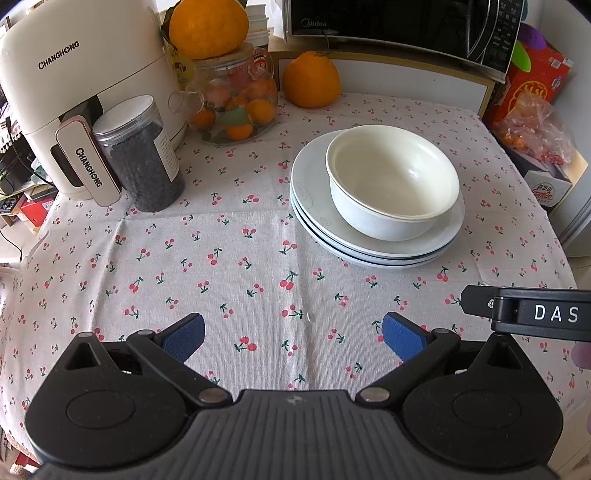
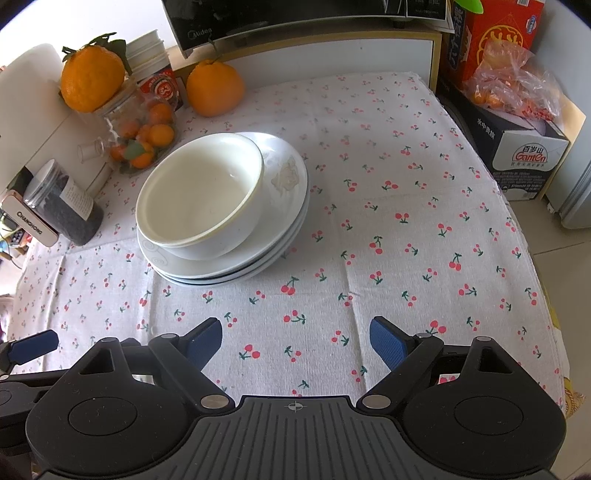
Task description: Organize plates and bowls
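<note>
White bowls (image 1: pixel 393 181) sit nested, one inside another, on a stack of white plates (image 1: pixel 314 199) on the cherry-print tablecloth. The right wrist view shows the same nested bowls (image 2: pixel 201 195) on the plates (image 2: pixel 284 173), left of centre. My left gripper (image 1: pixel 291 338) hovers open over bare cloth, well short of the stack, nothing between its blue pads. My right gripper (image 2: pixel 295 341) is also open and empty, nearer the table's front, with the stack ahead to its left. Part of the right gripper (image 1: pixel 532 312) shows at the left wrist view's right edge.
A white air fryer (image 1: pixel 74 85), a dark-filled jar (image 1: pixel 140 155), a glass jar of small oranges (image 1: pixel 236 99) and a large orange (image 1: pixel 310 79) line the back left. A microwave (image 1: pixel 406 26) stands behind. Boxes and a bag (image 2: pixel 509 92) sit past the table's right edge.
</note>
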Demonstrator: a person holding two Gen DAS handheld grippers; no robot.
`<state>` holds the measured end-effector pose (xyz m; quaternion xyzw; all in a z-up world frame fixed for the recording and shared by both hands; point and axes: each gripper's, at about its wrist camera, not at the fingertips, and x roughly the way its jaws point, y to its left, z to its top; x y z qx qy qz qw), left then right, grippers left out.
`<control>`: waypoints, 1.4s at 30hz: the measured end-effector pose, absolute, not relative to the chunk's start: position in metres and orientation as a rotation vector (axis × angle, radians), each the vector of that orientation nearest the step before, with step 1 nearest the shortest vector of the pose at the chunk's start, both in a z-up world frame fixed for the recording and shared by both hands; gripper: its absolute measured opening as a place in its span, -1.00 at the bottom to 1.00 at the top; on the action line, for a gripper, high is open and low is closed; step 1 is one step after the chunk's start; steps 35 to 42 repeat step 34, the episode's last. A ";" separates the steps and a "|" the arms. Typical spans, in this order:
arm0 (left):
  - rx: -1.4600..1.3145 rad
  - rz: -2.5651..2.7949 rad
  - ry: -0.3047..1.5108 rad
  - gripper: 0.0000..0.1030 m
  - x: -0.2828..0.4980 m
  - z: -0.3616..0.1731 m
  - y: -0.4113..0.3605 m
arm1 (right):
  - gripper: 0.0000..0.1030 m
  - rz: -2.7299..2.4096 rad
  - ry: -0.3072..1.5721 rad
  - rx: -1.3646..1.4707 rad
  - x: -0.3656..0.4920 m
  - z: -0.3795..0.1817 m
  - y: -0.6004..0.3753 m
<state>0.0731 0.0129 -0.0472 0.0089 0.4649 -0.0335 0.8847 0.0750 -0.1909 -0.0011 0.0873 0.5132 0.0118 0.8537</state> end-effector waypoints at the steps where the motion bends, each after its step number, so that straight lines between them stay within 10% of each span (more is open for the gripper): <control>1: 0.019 -0.070 0.967 0.99 0.073 -0.047 0.013 | 0.73 0.025 1.080 0.184 0.075 -0.001 -0.191; 42: 0.026 -0.083 0.966 0.99 0.074 -0.046 0.012 | 0.73 0.026 1.082 0.183 0.075 -0.003 -0.191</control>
